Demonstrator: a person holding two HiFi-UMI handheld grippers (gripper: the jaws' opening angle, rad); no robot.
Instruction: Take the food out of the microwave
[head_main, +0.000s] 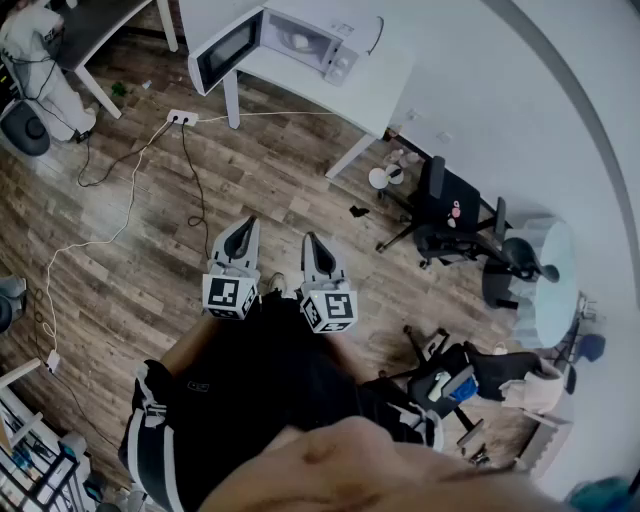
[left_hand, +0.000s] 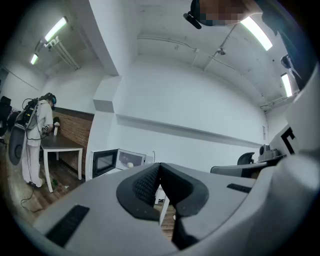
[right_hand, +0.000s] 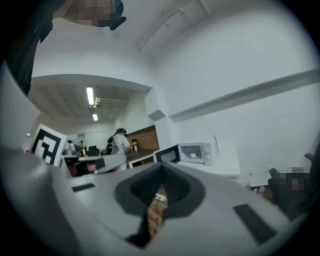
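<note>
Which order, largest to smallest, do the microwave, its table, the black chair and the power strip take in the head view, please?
1. table
2. microwave and chair: these look about alike, and the chair is nearer the camera, so I leave them unranked
3. power strip

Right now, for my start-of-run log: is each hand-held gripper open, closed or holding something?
Left hand-held gripper: closed, holding nothing.
Right hand-held gripper: closed, holding nothing.

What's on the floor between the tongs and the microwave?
Bare wooden floor, crossed by cables running to a white power strip near the table. The head view shows it.
</note>
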